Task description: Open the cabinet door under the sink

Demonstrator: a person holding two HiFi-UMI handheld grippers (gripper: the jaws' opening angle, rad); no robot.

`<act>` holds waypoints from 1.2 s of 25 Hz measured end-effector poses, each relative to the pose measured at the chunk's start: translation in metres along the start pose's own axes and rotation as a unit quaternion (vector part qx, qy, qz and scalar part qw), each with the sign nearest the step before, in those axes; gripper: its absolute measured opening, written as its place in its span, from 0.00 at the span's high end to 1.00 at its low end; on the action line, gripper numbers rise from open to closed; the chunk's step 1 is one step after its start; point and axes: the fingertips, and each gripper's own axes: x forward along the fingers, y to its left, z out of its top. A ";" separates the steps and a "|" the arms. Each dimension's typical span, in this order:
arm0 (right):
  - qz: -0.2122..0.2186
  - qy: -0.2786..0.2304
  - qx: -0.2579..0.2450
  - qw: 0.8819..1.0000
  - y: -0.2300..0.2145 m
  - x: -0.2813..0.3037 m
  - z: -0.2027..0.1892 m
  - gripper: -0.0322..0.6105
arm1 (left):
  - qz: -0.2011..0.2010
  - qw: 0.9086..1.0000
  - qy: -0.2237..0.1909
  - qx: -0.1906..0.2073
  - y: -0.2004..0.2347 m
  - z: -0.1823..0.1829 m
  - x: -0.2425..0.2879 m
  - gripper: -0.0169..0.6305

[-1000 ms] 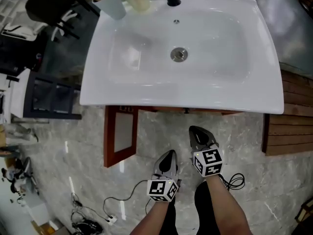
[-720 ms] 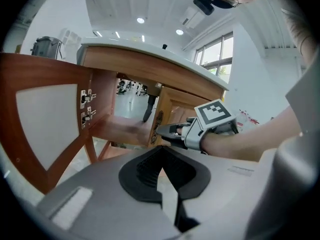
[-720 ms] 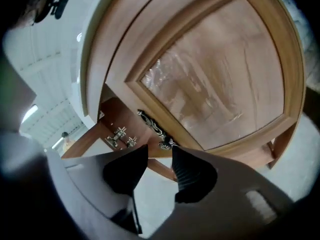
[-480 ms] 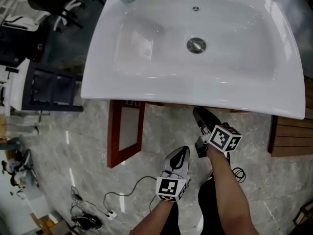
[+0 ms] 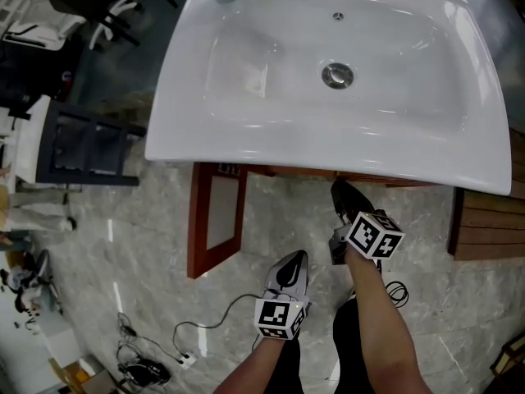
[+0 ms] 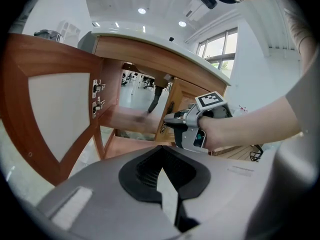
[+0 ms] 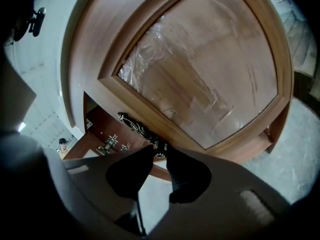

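On my feed the right gripper [image 5: 343, 197] is tucked under the front edge of the white sink [image 5: 246, 130], up against the right cabinet door [image 7: 200, 74], which lies flush beneath the basin. Its own camera shows the jaws, which have just been closing, set on either side of the near end of the black patterned handle [image 7: 140, 128] on that door's wooden frame, with the pads against it as far as I can see. The door's pale panel carries a clear film (creased and shiny). The left cabinet door [image 5: 215, 220] stands swung out over the grey marble floor [image 5: 123, 245]. In the left gripper view I can see its two hinges [image 6: 97, 96] on the inner edge and the open cabinet beyond. The left gripper [image 5: 289, 271] hangs lower and nearer to me, well apart from both doors, jaws pressed together with nothing in them. A thin cable [image 5: 205, 322] trails across the floor beside it
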 end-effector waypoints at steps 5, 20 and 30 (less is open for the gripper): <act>0.004 0.019 -0.047 0.999 0.001 -0.020 -0.016 0.81 | 0.000 1.000 0.004 0.005 0.010 -0.002 -0.014 0.95; 0.038 0.061 -0.118 0.990 -0.006 -0.108 -0.069 0.81 | -0.018 0.999 0.026 0.012 -0.017 -0.016 -0.060 0.95; 0.077 0.082 -0.133 0.985 -0.040 -0.177 -0.094 0.81 | -0.032 0.999 0.037 0.017 -0.045 -0.022 -0.055 0.95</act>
